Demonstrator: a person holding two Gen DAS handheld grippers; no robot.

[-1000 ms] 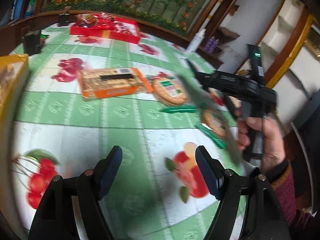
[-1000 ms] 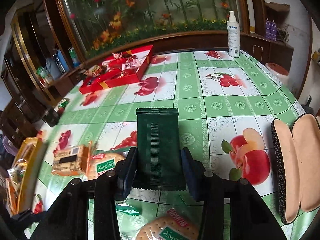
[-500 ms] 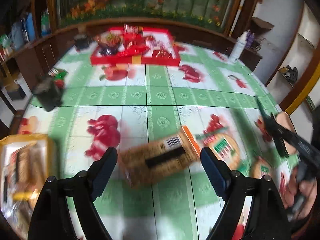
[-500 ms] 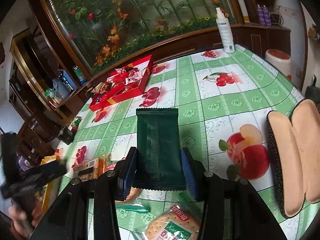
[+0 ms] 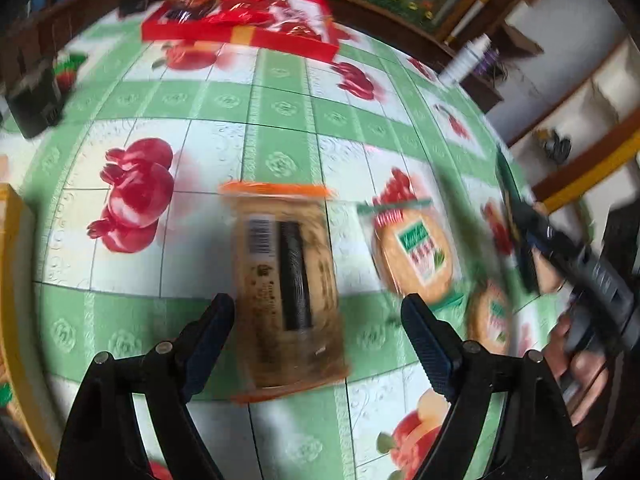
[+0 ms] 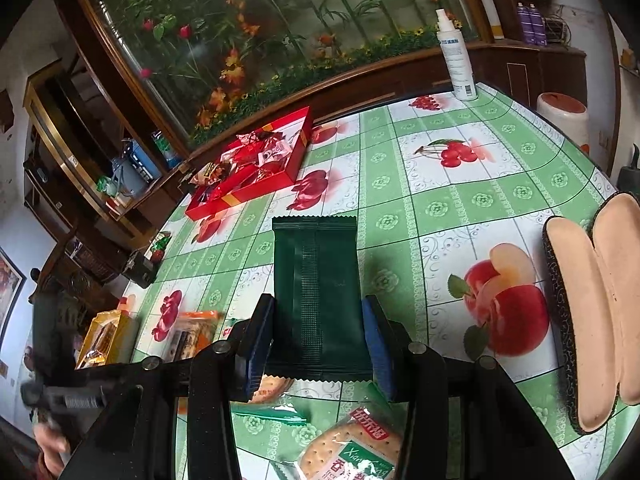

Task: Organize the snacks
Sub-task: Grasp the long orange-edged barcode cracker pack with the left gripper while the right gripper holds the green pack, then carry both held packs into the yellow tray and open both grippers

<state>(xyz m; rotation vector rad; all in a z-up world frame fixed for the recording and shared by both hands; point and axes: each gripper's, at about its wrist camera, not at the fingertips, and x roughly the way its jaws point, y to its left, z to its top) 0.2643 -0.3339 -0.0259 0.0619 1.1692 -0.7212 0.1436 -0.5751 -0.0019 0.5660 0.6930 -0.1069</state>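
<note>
My left gripper point(image 5: 318, 340) is open, low over the table, with an orange-edged cracker packet point(image 5: 286, 284) lying lengthwise between its fingers. Round biscuit packets point(image 5: 414, 256) lie to its right. My right gripper point(image 6: 318, 344) is shut on a dark green snack packet point(image 6: 318, 292) and holds it above the table. A round biscuit packet point(image 6: 352, 452) lies below it. The orange packet point(image 6: 192, 332) and a yellow box point(image 6: 106, 336) of snacks show at the left in the right wrist view. The right gripper point(image 5: 576, 264) appears at the right edge of the left wrist view.
A red tray point(image 6: 256, 168) of wrapped sweets sits at the far side of the green fruit-print tablecloth point(image 6: 440, 184). A white spray bottle point(image 6: 456, 56) stands at the far edge. An open glasses case point(image 6: 596, 312) lies at the right. A small black box point(image 5: 34, 100) sits far left.
My left gripper has swung and moved down to the orange cracker packet, which now lies between its open fingers. My right gripper has lifted slightly, still holding the green packet.
</note>
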